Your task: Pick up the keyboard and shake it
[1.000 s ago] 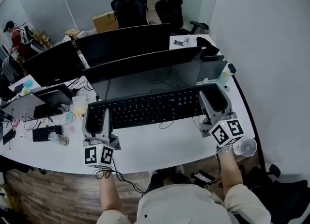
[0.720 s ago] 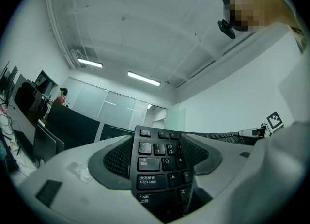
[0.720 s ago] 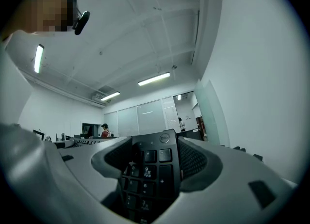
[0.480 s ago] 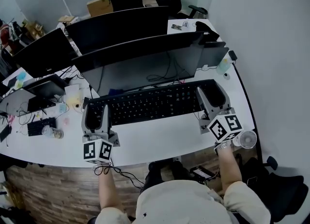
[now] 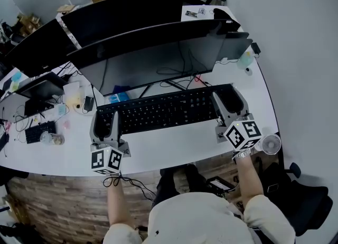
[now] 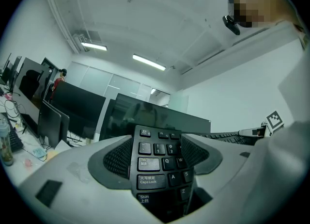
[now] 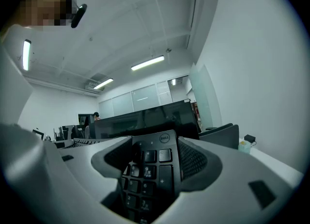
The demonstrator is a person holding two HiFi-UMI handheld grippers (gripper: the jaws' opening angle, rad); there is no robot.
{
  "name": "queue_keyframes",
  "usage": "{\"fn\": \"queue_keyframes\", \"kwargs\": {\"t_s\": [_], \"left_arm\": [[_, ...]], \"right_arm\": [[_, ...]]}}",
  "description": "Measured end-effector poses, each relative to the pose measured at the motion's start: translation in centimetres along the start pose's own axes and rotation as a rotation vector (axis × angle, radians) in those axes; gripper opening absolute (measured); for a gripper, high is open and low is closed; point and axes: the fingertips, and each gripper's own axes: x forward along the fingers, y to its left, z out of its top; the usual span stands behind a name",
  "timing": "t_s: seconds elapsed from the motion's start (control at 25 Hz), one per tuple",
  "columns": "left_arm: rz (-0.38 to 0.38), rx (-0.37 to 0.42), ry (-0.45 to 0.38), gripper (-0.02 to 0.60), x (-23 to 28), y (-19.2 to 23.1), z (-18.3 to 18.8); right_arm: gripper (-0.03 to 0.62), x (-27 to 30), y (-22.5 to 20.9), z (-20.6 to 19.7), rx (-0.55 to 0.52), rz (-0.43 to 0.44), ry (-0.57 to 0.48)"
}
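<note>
A long black keyboard (image 5: 163,110) is held off the white desk (image 5: 174,150), in front of the monitors. My left gripper (image 5: 105,120) is shut on its left end, and the Caps Lock and Tab keys of the keyboard (image 6: 157,162) fill the gap between the jaws of the left gripper (image 6: 160,169). My right gripper (image 5: 228,99) is shut on the right end, where the number pad of the keyboard (image 7: 152,167) sits between the jaws of the right gripper (image 7: 150,172). Both gripper views look upward at the ceiling.
Two wide dark monitors (image 5: 148,53) stand behind the keyboard, with cables under them. A small white fan (image 5: 271,144) sits at the desk's right front corner and a bottle (image 5: 244,61) at the far right. At the left lie a small keyboard (image 5: 36,131) and a phone (image 5: 88,103).
Both grippers have kept their hold on the keyboard's ends. The keyboard now stands further from the monitors, and more of the desk and cables behind it shows.
</note>
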Motion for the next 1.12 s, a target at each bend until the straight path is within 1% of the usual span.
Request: {"fn": "queue_keyframes", "kwargs": {"t_s": [0.36,0.64,0.92,1.12], "left_arm": [[0.023,-0.027,0.095,0.302,0.2,1.0,-5.3],[0.038,-0.062,0.184,0.302,-0.5,1.9,-9.9],[0.053,-0.08,0.27,0.302,-1.6,2.3,-14.0],[0.066,-0.089,0.315,0.302,-2.5,2.9,-16.3]], "right_arm": [[0.282,0.9,-1.5,-5.2,0.029,-0.019,0.095],[0.282,0.8,-2.3,-9.6,0.047,-0.04,0.182],[0.282,0.4,-3.1,-14.0,0.079,-0.054,0.265],[0.284,0.0,-3.2,-16.6,0.096,-0.063,0.313]]}}
